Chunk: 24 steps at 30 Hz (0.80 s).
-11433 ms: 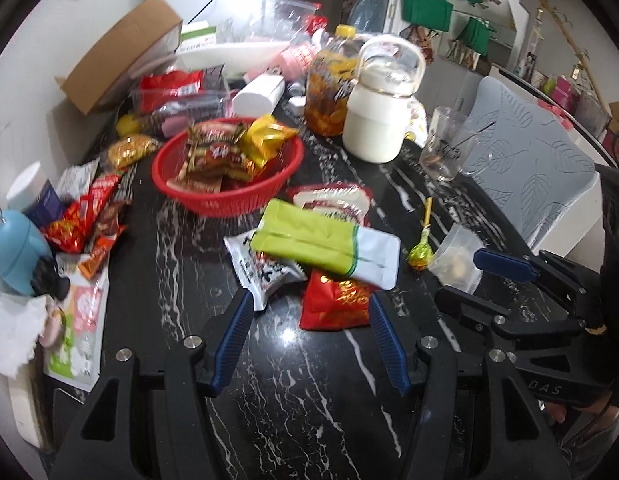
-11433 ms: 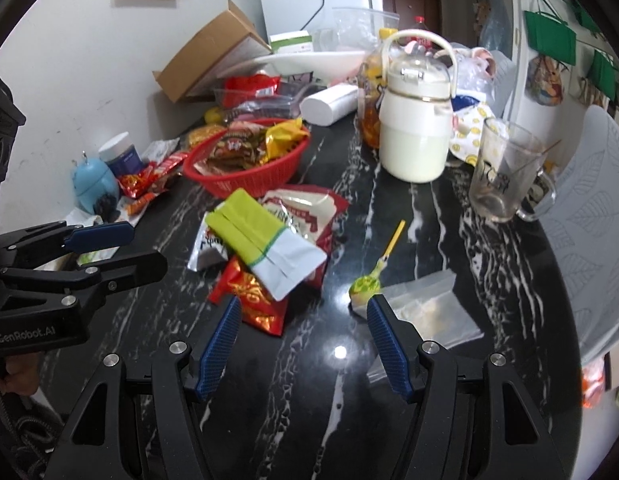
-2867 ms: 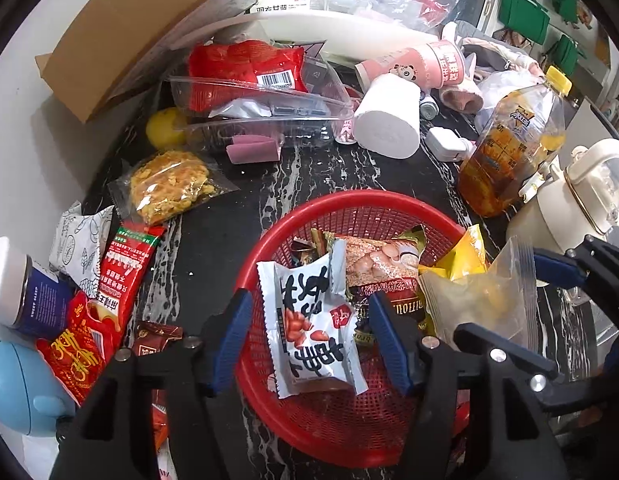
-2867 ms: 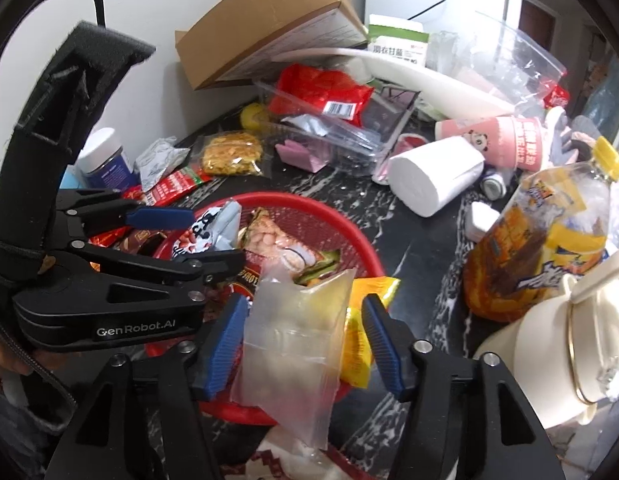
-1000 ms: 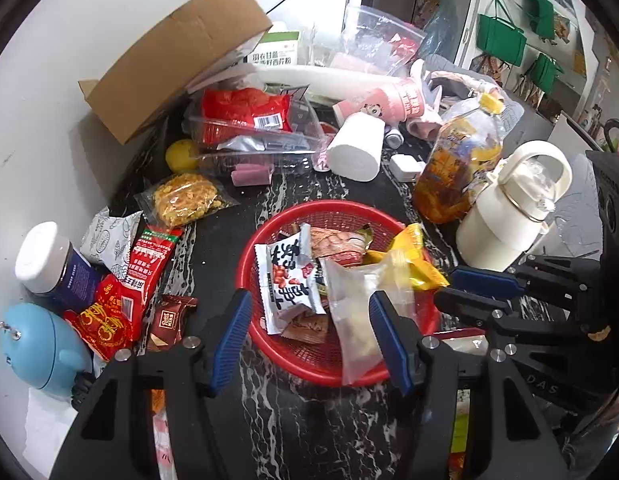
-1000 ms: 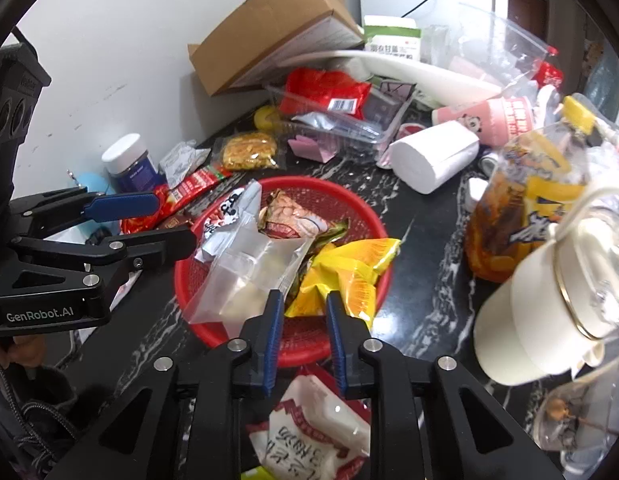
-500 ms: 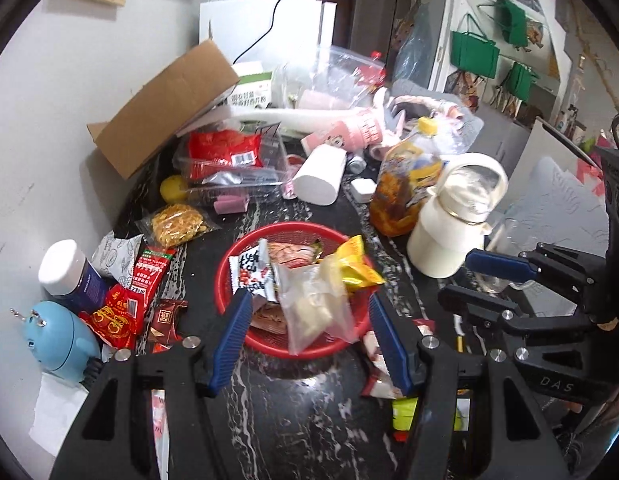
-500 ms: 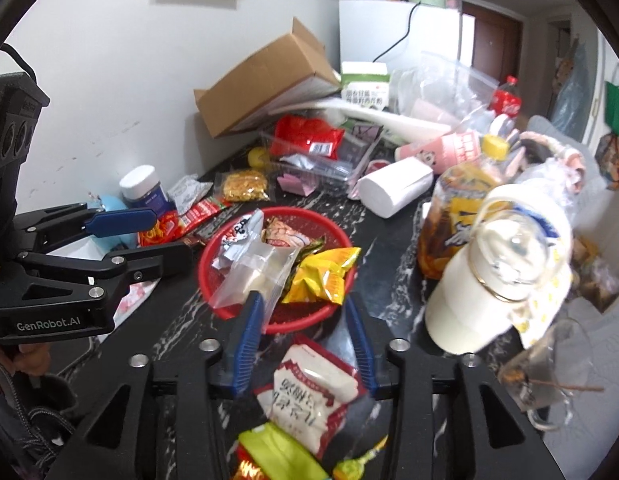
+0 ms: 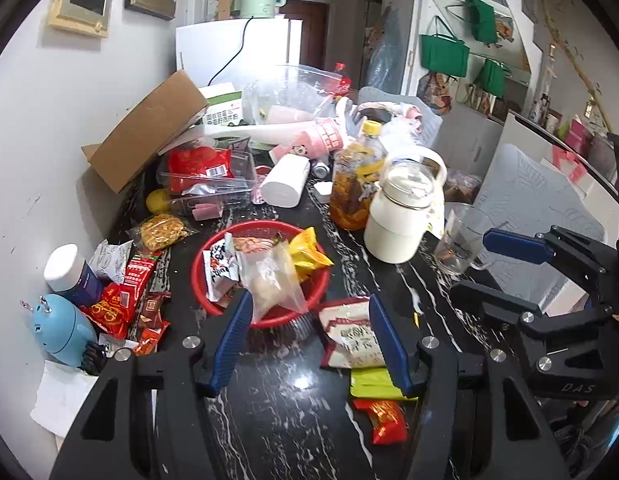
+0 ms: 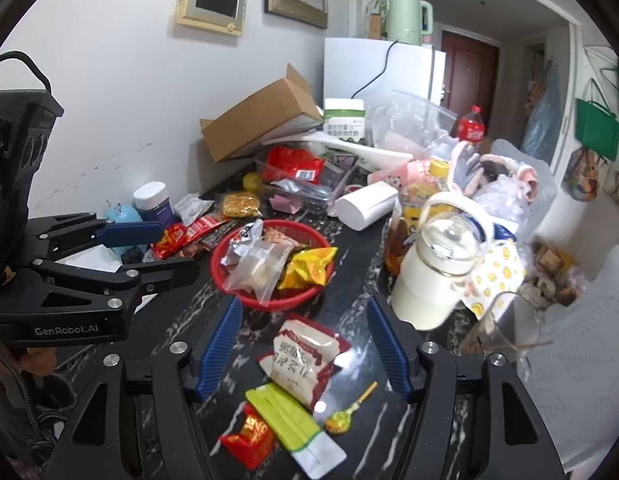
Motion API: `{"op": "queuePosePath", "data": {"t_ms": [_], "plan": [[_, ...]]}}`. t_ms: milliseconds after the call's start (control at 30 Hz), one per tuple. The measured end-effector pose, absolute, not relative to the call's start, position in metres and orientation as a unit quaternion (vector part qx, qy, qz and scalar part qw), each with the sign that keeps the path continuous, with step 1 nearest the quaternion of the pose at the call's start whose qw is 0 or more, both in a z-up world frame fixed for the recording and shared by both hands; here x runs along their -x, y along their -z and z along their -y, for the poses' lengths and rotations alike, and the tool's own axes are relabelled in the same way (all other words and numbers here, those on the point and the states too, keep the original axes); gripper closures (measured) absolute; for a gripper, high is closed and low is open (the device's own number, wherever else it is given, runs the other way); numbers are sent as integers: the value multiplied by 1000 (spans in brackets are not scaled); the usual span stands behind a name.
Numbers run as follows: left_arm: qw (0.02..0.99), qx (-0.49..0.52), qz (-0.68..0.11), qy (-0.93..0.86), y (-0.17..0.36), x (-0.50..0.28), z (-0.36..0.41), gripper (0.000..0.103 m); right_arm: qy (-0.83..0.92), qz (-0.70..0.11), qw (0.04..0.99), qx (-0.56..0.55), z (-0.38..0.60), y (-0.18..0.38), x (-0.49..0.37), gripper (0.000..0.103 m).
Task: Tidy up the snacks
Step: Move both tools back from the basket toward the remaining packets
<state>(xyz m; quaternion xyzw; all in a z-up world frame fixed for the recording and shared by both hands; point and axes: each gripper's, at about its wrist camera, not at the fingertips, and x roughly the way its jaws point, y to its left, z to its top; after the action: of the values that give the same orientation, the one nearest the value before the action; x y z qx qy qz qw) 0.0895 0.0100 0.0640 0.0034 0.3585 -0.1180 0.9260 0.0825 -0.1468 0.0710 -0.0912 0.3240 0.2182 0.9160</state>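
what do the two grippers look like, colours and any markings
Both are matte black plastic frames with silver screw heads and ribbed blue pads lining the jaws. The left gripper carries white "GenRobot.AI" lettering and a black cable at its tall rear block. The right gripper shows faint "DAS" lettering on its body.

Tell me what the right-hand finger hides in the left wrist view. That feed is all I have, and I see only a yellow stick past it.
Observer: The stick belongs to a lollipop. It lies on the table just right of the green packet.
Operator: Is the green packet all green?
Observer: No. The end nearest the camera is white, and its left edge lies over the red packet.
Operator: Is the right gripper holding anything?
Observer: No. The right gripper is open and empty, and the white packet lies untouched between its fingers.
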Motion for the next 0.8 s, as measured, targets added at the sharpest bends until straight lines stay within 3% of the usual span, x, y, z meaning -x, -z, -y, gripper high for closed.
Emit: {"op": "queuePosePath", "data": {"t_ms": [800], "plan": [[890, 3, -422, 169, -2, -50, 20, 44, -190, -372, 907, 59, 177, -18, -27, 34]]}}
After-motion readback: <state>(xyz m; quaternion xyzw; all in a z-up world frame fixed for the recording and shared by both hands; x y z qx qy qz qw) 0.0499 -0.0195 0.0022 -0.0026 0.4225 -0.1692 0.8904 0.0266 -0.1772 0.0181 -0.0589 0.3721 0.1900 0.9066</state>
